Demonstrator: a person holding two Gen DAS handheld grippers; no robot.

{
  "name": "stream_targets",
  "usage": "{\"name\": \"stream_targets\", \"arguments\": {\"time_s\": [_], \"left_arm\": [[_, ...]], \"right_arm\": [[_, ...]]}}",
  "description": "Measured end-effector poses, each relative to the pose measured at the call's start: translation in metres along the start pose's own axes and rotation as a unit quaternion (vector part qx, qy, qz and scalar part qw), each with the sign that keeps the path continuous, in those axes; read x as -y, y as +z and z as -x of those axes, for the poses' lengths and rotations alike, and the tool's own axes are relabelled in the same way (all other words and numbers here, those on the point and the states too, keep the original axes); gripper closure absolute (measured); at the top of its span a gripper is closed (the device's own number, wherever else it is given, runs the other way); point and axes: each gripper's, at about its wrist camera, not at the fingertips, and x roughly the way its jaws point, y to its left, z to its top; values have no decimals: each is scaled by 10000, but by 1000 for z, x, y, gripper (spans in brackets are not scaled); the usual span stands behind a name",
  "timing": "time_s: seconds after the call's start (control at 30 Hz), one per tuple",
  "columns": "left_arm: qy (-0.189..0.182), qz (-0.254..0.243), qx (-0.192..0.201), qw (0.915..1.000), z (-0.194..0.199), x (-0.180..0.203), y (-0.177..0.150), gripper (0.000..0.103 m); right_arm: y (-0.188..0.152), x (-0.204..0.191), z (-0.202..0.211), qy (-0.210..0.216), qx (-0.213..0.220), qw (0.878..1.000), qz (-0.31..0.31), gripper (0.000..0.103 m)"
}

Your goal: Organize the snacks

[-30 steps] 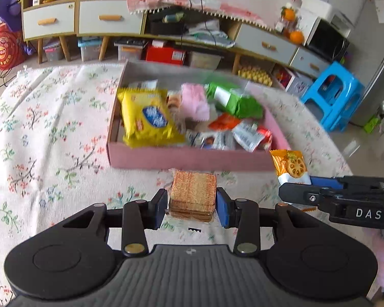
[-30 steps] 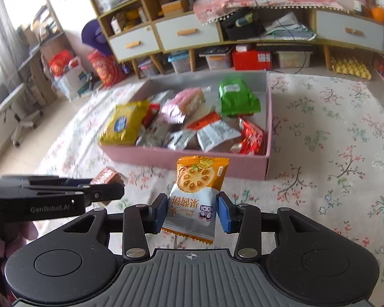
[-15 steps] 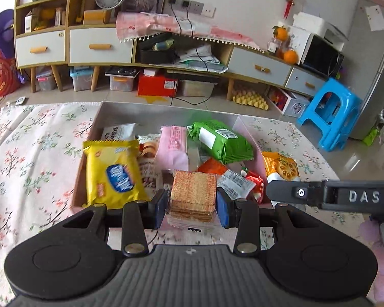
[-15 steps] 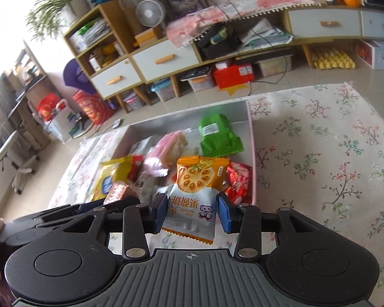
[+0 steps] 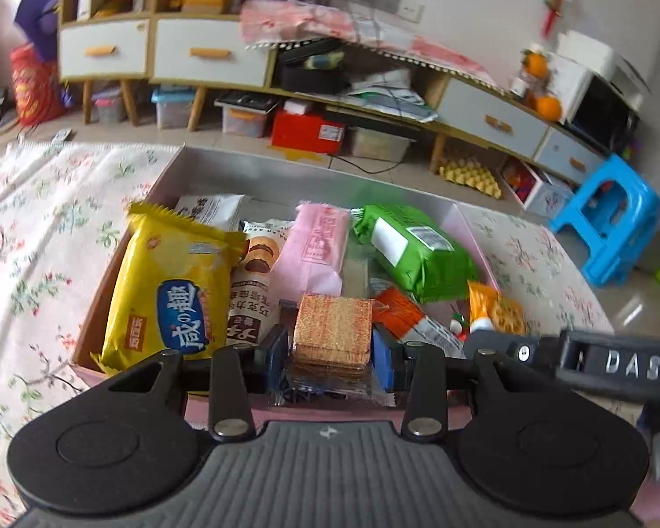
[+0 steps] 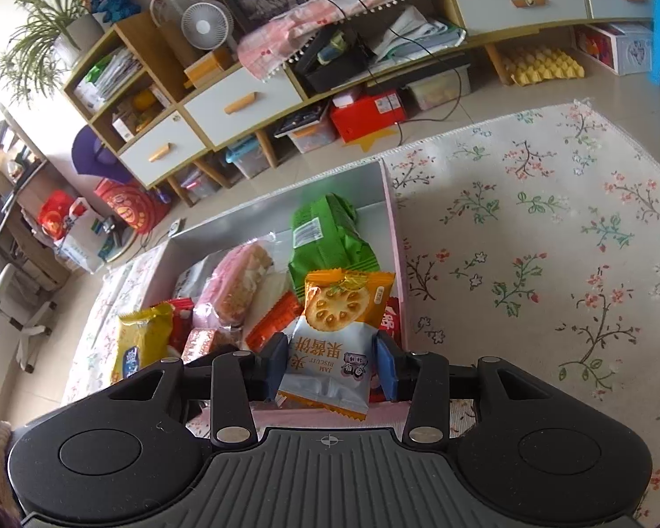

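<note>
My left gripper (image 5: 332, 354) is shut on a clear pack of brown wafer biscuits (image 5: 333, 330) and holds it above the near side of the pink box (image 5: 207, 163). My right gripper (image 6: 330, 367) is shut on an orange and white jam biscuit packet (image 6: 336, 330) above the box's near right corner (image 6: 394, 237). The box holds a yellow cracker bag (image 5: 171, 295), a pink packet (image 5: 317, 251), a green packet (image 5: 413, 251) and several small snacks. The right gripper's arm (image 5: 594, 363) shows at the right of the left wrist view.
The box sits on a floral cloth (image 6: 528, 242). Behind it stand a low cabinet with drawers (image 5: 207, 55), storage bins and a red box (image 5: 308, 132) on the floor. A blue stool (image 5: 611, 215) stands at the right.
Both grippers have moved forward from in front of the box to over its near side, each still holding its snack.
</note>
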Motion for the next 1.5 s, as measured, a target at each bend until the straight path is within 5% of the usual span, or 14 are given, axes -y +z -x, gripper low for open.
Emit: {"name": "stream_targets", "arguments": {"time_s": [0.33,0.63,1.03,1.23,1.5], "left_arm": [[-56,174,0,9998,3,-4,1,62],[-90,36,-122,9999,29,5,-4,30],[198,17,-134,9997,79,4,-12,3],[502,-24,-260,9984,99,-2,-23,1],[733,-177,-404,9963,120,-10,-43,0]], "right_arm": [[1,5,5,88,93,9999,-86,60],[8,3,31,52,337,9993,-165,36],[-10,-15,77,-593,220,9969,464,23],[-31,-24,89,-969,-172,9926,713,23],[-53,-43,107,-911,-333,9898,1046,15]]}}
